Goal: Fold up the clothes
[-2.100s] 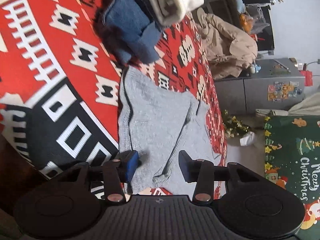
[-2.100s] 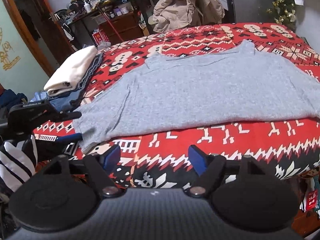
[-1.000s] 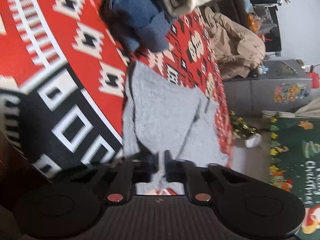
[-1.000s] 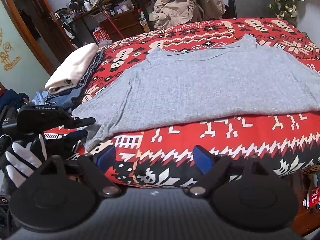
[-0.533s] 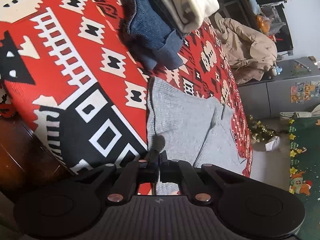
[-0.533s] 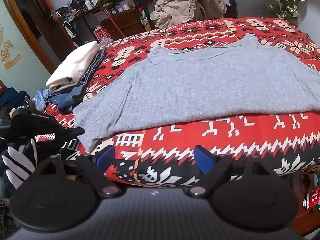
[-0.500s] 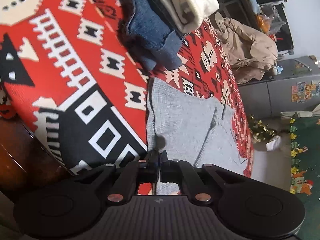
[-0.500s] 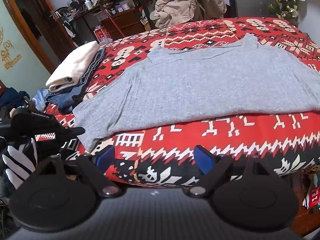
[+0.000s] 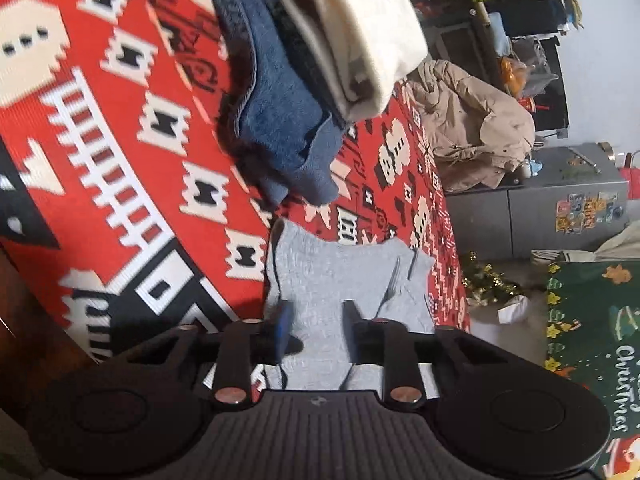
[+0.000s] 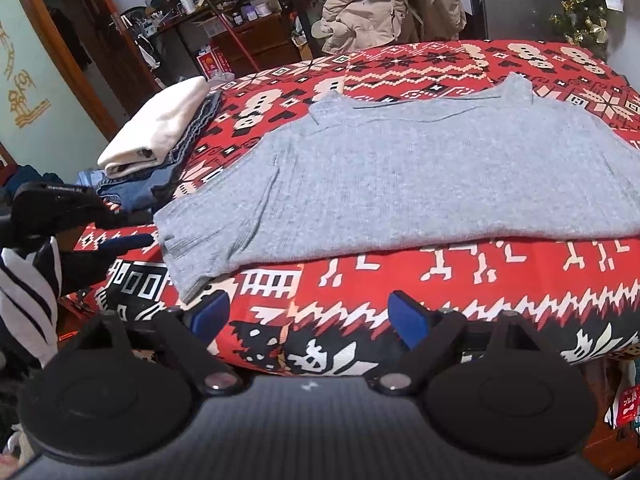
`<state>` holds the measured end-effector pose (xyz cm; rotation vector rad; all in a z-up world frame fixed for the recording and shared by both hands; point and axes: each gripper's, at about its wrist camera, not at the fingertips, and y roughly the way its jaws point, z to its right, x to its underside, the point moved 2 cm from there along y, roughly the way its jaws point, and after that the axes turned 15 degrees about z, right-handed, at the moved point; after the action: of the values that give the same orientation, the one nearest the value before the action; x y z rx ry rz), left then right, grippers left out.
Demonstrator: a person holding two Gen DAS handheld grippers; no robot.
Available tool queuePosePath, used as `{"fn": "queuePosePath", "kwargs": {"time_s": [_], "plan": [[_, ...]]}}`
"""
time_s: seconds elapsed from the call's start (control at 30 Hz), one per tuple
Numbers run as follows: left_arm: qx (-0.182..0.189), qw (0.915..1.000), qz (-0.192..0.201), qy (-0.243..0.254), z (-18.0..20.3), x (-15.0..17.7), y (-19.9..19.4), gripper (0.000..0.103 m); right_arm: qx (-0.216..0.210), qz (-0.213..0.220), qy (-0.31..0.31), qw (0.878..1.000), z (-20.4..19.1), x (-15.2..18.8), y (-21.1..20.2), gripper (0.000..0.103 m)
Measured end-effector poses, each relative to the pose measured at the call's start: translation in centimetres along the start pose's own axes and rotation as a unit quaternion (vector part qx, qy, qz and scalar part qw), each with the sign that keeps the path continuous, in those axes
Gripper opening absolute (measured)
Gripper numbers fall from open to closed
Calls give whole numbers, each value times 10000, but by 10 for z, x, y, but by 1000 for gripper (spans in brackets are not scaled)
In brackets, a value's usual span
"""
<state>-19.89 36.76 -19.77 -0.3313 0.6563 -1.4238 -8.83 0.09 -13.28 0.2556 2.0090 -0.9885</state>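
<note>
Right wrist view: shows a grey knit top (image 10: 400, 176) spread flat on a red, black and cream patterned bedspread (image 10: 400, 280), neckline toward the far side, one sleeve reaching the near left corner of the bed. Looks soft, finely ribbed and limp, with only shallow ripples near the sleeve seam. Catches the right gripper (image 10: 308, 314) in the foreground over the bed's front edge, blue pads spread wide, nothing between them, not touching the cloth. At the left edge, finds the left gripper (image 10: 140, 228) in a striped gloved hand (image 10: 28, 292), tips just beside the sleeve cuff. From the left wrist view: looks along the left gripper (image 9: 316, 320) with jaws partly apart and opening, the edge of the grey knit top (image 9: 332, 276) lying in the gap but seemingly not pinched by either pad. Reads as the smoothing-out stage, with no fold made yet. Probably calls next for pinching the sleeve or side edge and carrying it across toward the middle, with a low, even lift to keep the knit from bunching. Nearby, shows a folded stack (image 10: 156, 136), thick cream fabric over dark knit and blue denim, just beside the sleeve. Beyond the bed, a beige coat (image 10: 380, 0) draped in rumpled folds.
</note>
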Motion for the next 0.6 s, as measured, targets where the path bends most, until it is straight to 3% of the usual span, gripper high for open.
{"fn": "queuePosePath", "kwargs": {"time_s": [0.17,0.43,0.5,0.53,0.6], "plan": [[-39,9999,-125,23,-2,8,2,33,28,-5,47,10000,2,-1,0,89],[187,9988,-290,-355,-6,14,18,33,-13,-88,1,10000,-1,2,3,89],[178,9987,-313,-358,-5,15,21,22,-2,-103,25,9999,0,3,3,90],[138,9990,-276,-308,-4,15,22,7,-1,-105,32,9999,1,3,4,90],[49,9998,-137,-156,-1,15,20,2,-10,-89,17,10000,0,3,4,90]]}}
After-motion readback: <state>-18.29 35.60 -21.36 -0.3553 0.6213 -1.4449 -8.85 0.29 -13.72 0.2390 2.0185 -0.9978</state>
